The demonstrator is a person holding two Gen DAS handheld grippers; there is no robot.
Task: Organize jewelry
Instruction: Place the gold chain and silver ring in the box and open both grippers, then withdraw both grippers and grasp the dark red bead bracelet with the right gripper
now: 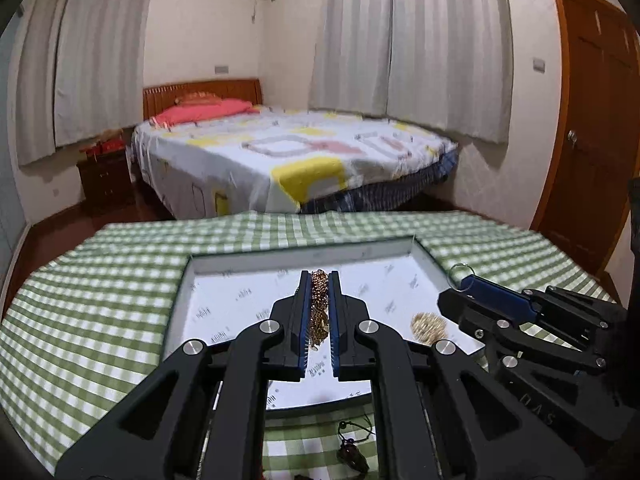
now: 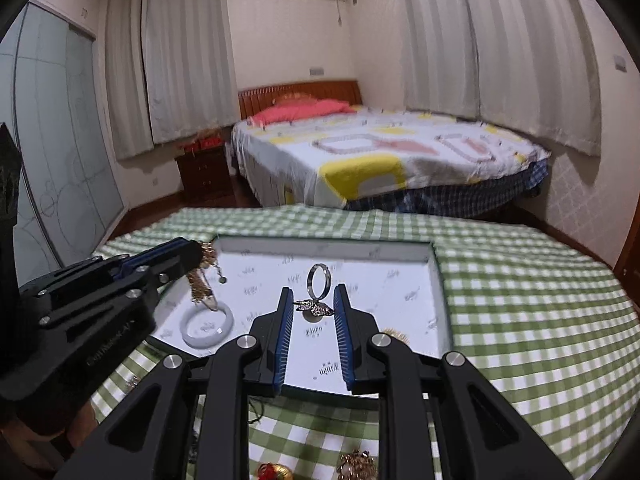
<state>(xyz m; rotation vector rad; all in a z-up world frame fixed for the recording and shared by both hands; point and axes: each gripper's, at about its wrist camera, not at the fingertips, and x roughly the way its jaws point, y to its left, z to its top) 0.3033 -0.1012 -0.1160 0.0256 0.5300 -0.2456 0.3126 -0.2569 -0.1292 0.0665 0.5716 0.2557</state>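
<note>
Both claws hang over the white tray (image 2: 434, 276) with loads clamped: left claw (image 1: 320, 312) closed on a gold chain (image 1: 319, 304), right claw (image 2: 314, 308) gripping a ring (image 2: 318, 278) by its ornament, band upright at twelve o'clock. Lower each low before release, clear of the white bangle (image 2: 206, 330) at nine o'clock

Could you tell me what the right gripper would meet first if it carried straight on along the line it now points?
Most likely the white floor of the tray. The right gripper, shut on a silver ring, points down and forward over it, with no other piece ahead. Depth is hard to judge through the fisheye.
</note>
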